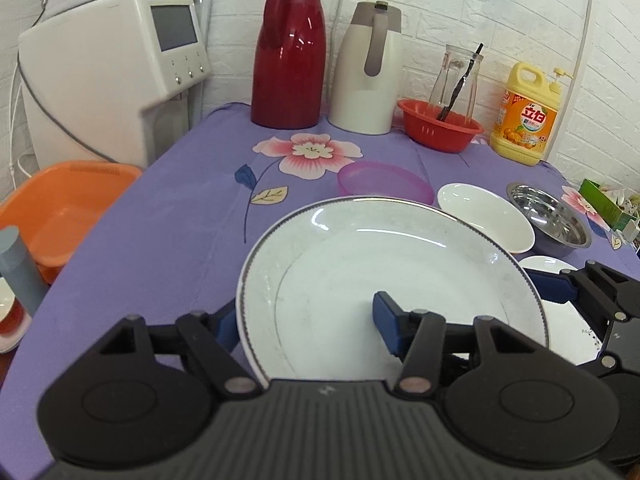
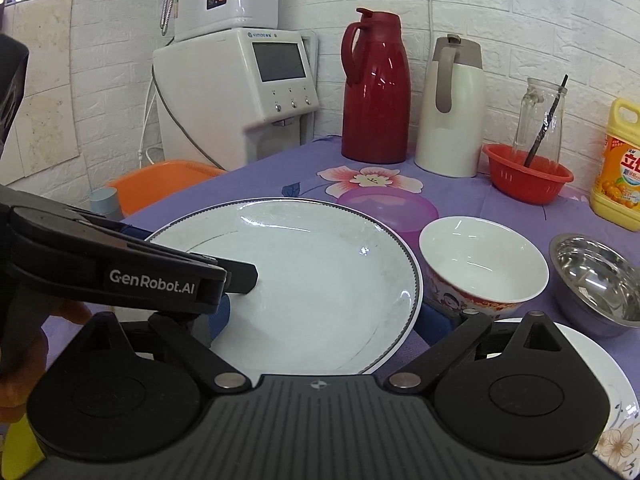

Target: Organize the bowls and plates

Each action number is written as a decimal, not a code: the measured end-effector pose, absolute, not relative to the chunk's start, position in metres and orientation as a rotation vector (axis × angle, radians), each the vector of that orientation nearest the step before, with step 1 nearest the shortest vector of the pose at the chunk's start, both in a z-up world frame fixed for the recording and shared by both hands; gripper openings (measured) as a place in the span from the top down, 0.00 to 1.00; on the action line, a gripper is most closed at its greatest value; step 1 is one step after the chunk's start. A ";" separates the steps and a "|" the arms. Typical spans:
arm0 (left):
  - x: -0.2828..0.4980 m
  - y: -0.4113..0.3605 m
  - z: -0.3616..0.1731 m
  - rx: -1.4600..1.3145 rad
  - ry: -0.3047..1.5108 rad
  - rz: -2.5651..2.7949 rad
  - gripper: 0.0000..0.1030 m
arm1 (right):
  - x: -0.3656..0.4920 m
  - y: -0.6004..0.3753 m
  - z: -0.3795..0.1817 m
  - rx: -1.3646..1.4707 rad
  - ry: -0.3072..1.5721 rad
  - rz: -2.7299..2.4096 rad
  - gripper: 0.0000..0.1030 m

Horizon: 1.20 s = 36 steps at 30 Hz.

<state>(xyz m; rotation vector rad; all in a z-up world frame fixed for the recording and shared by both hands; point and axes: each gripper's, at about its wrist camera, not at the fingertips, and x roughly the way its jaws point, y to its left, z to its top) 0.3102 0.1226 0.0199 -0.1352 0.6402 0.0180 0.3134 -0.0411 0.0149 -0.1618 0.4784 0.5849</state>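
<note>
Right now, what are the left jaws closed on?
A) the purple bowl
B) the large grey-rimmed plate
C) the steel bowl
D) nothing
B: the left gripper has the large grey-rimmed plate between its jaws, one on the top face and one under the rim.

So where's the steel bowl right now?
The steel bowl sits at the right of both views, beside the white bowl, in front of the yellow detergent bottle.

Two wrist views, close, facing wall, sharing plate
</note>
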 end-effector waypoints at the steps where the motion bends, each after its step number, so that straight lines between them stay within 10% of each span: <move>1: 0.302 0.123 0.022 -0.137 0.634 0.020 0.47 | 0.306 -0.041 0.017 -0.165 0.471 0.590 0.00; 36: 0.169 0.115 0.013 -0.131 0.559 -0.027 0.30 | 0.174 -0.075 0.003 -0.114 0.450 0.506 0.00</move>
